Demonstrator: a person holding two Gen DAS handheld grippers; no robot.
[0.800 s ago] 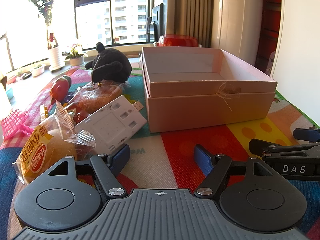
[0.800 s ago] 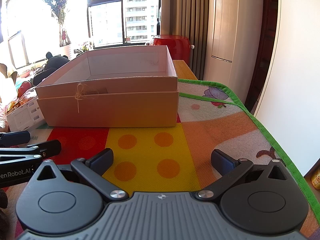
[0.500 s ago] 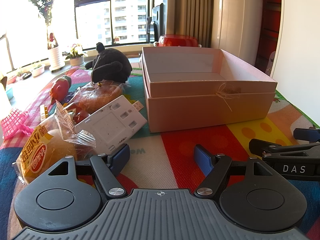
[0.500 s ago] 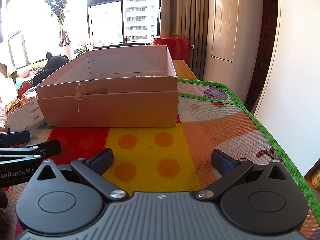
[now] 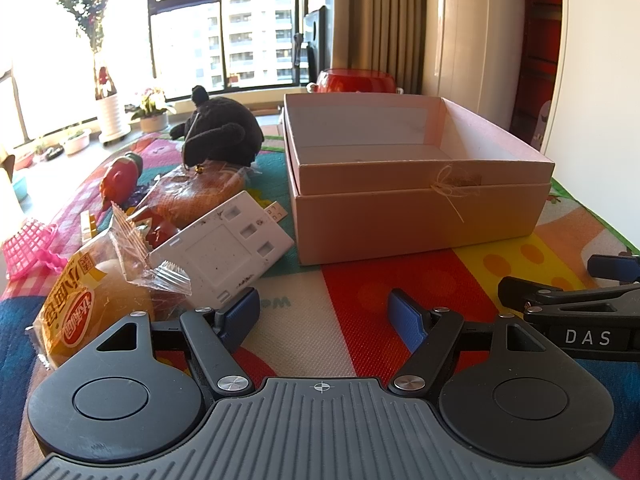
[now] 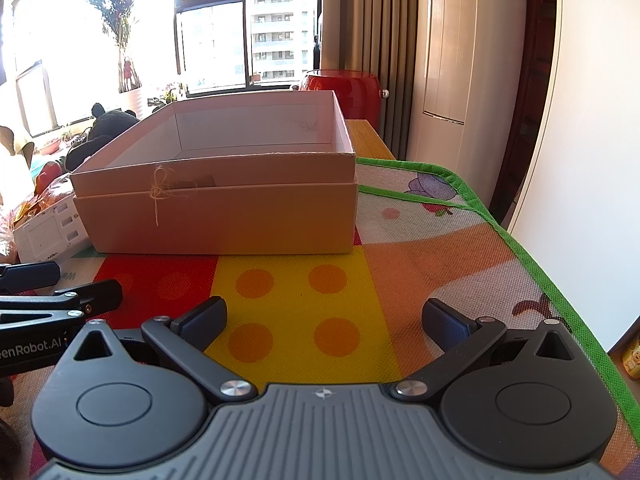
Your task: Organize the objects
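- Left wrist view: the left gripper (image 5: 324, 314) hangs low over the patterned mat (image 5: 360, 304) that covers the desk; its jaws stand apart with only bare mat between the blue pads
- The open pink box (image 5: 416, 216) sits on the mat ahead and slightly to the right of the left gripper; it is nested in a second shell of the same colour, a straw bow is tied on its front wall, and nothing is visible inside
- The white plastic tray (image 5: 224, 256) lies tilted just left of the box, its near corner close to the left pad
- The wrapped bun (image 5: 96, 300) in clear film with an orange label lies at the left, touching the tray; a second wrapped bread (image 5: 196, 196) lies behind the tray
- The black plush toy (image 5: 220, 136) sits farther back on the mat, and a red toy (image 5: 120, 180) lies to its left
- The pink mesh basket (image 5: 28, 248) lies at the far left edge
- The right gripper (image 5: 568, 304) enters at the right edge, near the mat
- Right wrist view: the right gripper (image 6: 324, 322) hangs over the yellow, orange-dotted panel of the mat (image 6: 420, 248); its jaws are wide apart and hold nothing
- The pink box (image 6: 224, 216) stands ahead and left of centre, well clear of the pads
- The white tray (image 6: 48, 236) shows just left of the box
- The left gripper (image 6: 52, 300) shows at the left edge
- A red stool (image 6: 344, 88) stands behind the box, by the curtain
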